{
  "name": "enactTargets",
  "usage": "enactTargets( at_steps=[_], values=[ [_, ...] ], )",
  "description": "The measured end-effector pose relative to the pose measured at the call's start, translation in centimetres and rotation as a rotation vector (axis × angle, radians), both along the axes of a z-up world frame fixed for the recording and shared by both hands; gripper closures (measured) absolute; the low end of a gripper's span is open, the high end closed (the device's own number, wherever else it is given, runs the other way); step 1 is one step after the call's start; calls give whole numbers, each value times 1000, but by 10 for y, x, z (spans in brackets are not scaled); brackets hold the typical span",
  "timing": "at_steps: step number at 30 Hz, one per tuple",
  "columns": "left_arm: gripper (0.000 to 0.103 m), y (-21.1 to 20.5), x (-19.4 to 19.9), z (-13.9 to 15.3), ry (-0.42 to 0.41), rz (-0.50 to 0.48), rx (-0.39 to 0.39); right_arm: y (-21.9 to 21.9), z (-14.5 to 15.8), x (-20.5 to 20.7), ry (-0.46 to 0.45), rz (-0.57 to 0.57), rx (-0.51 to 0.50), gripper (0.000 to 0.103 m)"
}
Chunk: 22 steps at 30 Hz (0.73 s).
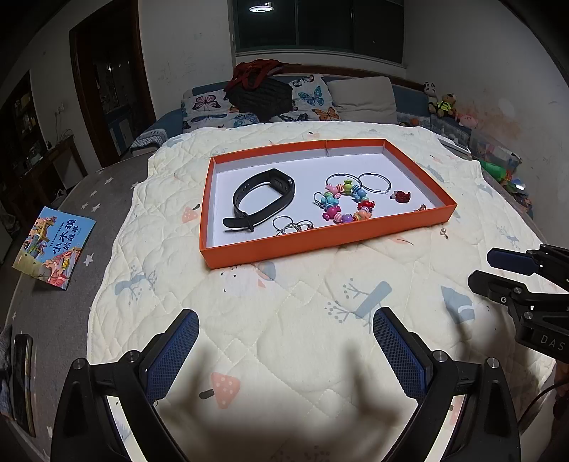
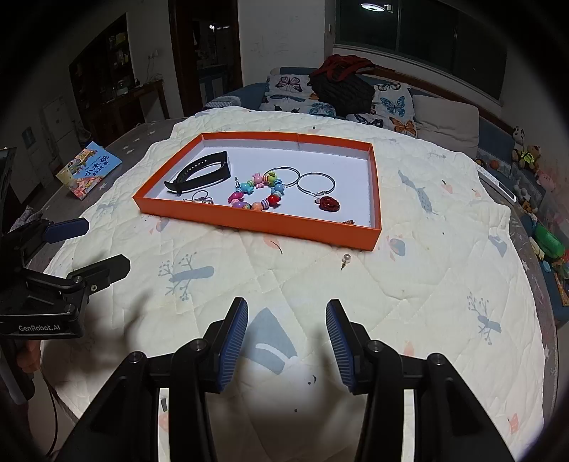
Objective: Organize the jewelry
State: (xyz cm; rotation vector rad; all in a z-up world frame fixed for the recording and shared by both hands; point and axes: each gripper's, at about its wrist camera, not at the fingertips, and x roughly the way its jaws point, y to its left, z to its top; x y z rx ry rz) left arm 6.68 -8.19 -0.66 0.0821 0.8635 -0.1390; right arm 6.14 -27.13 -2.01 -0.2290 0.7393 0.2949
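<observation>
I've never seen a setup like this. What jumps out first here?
The bright orange tray in the middle of the quilt grabs the eye first. Inside it lie a candy-coloured bead bracelet near the centre and a black watch band towards its left end. One tiny stud earring lies alone on the quilt outside the tray, ahead of the open right claw.

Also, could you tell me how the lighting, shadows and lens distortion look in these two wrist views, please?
Left wrist view: the ceiling lamp reflects in the dark window, the left gripper casts soft finger shadows on the quilt, and the orange tray bows from fisheye. Right wrist view: heavy dark vignette, the right gripper throws a blurred shadow, and the room corners stay dim.
</observation>
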Motion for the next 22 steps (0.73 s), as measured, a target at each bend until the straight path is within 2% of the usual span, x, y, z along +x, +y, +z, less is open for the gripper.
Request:
enactTargets(
  at_steps=[22],
  values=[
    [0,1,-2,-5,-3,-2,4,3,-5,-2,2,8,-2,53]
  ],
)
